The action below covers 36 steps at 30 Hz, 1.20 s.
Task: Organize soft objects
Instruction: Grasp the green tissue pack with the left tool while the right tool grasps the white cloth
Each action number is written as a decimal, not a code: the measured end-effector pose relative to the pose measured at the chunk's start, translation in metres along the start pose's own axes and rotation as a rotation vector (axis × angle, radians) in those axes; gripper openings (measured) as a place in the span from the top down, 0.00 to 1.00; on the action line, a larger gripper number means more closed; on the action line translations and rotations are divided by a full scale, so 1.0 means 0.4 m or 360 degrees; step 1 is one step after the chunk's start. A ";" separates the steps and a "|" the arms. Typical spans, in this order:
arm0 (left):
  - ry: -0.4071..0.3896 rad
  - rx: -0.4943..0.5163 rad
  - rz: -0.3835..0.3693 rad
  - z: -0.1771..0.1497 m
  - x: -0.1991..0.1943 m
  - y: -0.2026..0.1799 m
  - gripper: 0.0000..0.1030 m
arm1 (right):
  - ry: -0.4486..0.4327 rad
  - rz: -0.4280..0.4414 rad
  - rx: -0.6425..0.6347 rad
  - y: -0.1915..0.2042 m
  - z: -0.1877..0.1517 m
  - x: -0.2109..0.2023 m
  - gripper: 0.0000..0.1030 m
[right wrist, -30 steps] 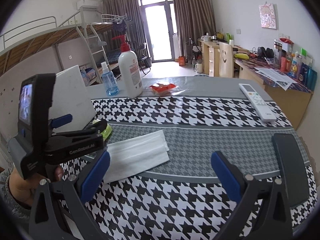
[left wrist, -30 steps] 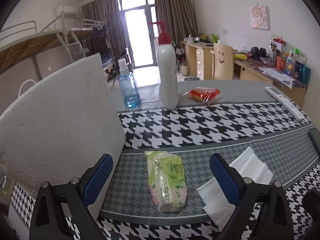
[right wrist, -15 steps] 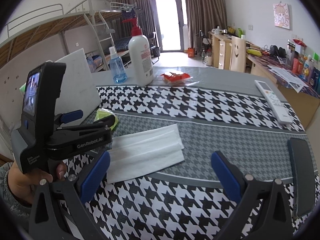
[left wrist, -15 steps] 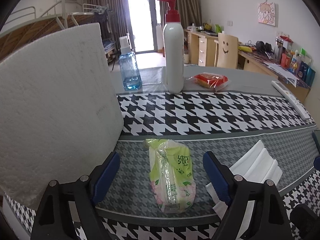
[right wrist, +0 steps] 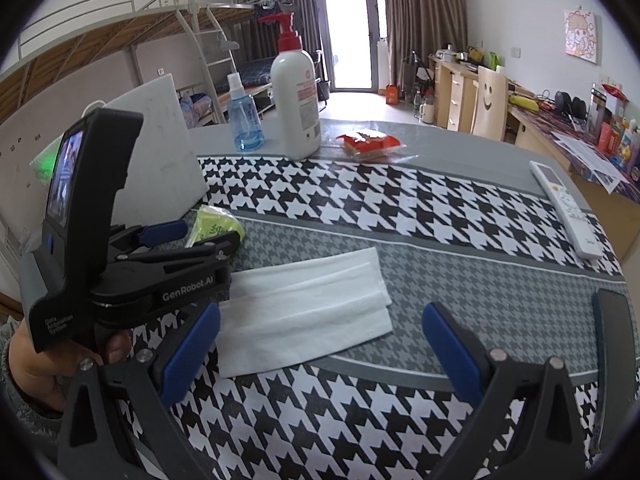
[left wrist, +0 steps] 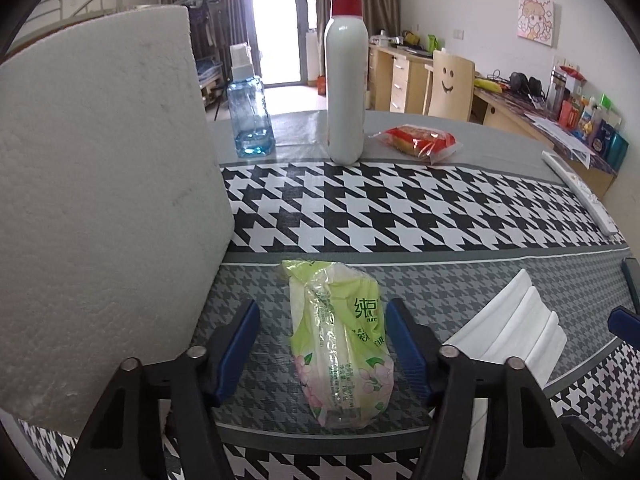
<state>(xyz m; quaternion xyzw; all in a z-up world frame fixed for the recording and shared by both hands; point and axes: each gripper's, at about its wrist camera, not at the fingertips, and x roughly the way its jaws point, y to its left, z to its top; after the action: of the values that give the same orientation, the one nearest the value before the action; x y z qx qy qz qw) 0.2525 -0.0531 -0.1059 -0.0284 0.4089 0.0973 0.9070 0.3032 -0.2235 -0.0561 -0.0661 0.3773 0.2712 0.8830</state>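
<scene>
A green plastic tissue pack lies lengthwise on the grey houndstooth strip of the tablecloth. My left gripper straddles it and its jaws are closing. The right pad sits at the pack's edge, while the left pad still stands off it with a gap. In the right wrist view the left gripper hides most of the pack. A folded white tissue sheet lies flat to the right of the pack, also visible in the left wrist view. My right gripper hovers wide open over that sheet's near edge.
A white foam board stands close on the left. At the back stand a white pump bottle and a blue spray bottle, beside a red snack packet. A remote and a black phone lie at the right.
The left jaws have narrowed around the tissue pack and the gripper has sunk closer to it. The right gripper has edged toward the white sheet, still wide open.
</scene>
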 end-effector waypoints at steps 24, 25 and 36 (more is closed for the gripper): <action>-0.0042 -0.0011 -0.0167 -0.003 -0.019 0.028 0.69 | 0.0144 -0.0007 -0.0069 0.021 0.004 0.081 0.01; -0.0046 -0.0013 -0.0176 -0.004 -0.021 0.030 0.69 | 0.0151 -0.0013 -0.0070 0.021 0.003 0.084 0.01; -0.0091 -0.0033 -0.0243 -0.016 -0.044 0.045 0.69 | 0.0237 -0.0066 -0.0113 0.029 -0.004 0.113 0.06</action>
<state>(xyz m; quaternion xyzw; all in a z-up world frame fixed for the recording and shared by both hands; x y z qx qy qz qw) 0.2331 -0.0391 -0.0966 -0.0661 0.3785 0.0328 0.9227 0.3219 -0.1950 -0.0881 -0.1253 0.4307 0.2603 0.8550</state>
